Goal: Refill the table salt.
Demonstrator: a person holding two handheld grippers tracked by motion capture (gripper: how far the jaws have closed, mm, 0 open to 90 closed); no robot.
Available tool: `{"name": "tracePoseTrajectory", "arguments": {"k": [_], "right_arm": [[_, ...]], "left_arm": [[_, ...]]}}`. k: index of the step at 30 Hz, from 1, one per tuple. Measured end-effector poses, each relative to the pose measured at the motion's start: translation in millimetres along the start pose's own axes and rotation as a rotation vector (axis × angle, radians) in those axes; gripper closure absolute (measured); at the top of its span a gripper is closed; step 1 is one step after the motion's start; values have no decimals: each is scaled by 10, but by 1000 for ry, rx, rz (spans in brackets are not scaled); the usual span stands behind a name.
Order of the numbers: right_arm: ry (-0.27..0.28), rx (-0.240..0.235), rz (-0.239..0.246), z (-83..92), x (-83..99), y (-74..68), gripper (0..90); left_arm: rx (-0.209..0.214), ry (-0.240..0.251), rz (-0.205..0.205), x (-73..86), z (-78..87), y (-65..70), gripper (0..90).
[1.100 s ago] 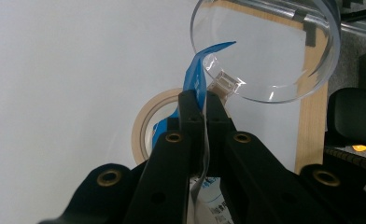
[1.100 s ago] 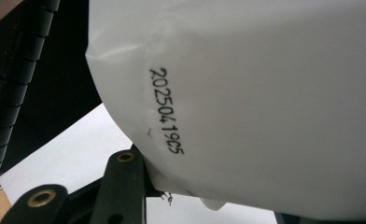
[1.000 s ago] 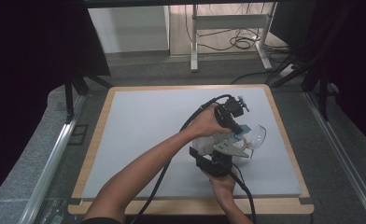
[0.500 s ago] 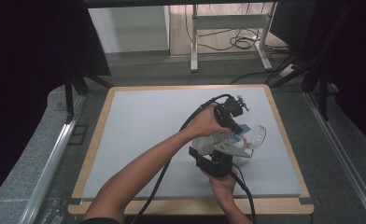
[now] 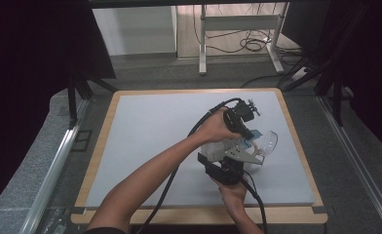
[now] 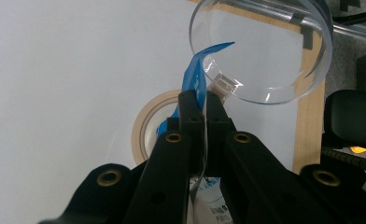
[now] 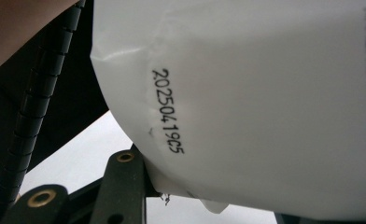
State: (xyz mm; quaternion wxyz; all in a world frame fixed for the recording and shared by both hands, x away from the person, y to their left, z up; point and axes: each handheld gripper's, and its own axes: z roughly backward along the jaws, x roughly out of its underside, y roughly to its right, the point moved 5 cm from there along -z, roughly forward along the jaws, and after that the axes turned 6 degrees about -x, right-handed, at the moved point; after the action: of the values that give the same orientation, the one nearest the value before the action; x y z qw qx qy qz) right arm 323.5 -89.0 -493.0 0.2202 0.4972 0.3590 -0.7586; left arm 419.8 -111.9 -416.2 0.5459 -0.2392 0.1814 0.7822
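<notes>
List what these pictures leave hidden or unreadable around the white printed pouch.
- White printed pouch: right gripper view; frame edges cut it off, contents unseen.
- Right gripper: one jaw behind the pouch.
- Clear round plastic dish: left gripper view; top edge crops its rim.
- Tan tape roll: left gripper covers half.

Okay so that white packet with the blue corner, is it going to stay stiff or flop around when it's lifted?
Probably floppy: the white packet shows creases and a bulging wall, which suggests thin film. Its blue corner curls past the left gripper, whose jaws pinch it, so it seems to bend easily. It likely sags unless held at two places; the right gripper appears to hold its body.
</notes>
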Motion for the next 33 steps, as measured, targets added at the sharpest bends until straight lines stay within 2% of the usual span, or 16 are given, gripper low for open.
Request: {"name": "tracePoseTrajectory", "arguments": {"k": [33], "right_arm": [[3, 2, 10, 5, -9, 2, 599]], "left_arm": [[2, 2, 1, -1, -2, 7, 899]]}}
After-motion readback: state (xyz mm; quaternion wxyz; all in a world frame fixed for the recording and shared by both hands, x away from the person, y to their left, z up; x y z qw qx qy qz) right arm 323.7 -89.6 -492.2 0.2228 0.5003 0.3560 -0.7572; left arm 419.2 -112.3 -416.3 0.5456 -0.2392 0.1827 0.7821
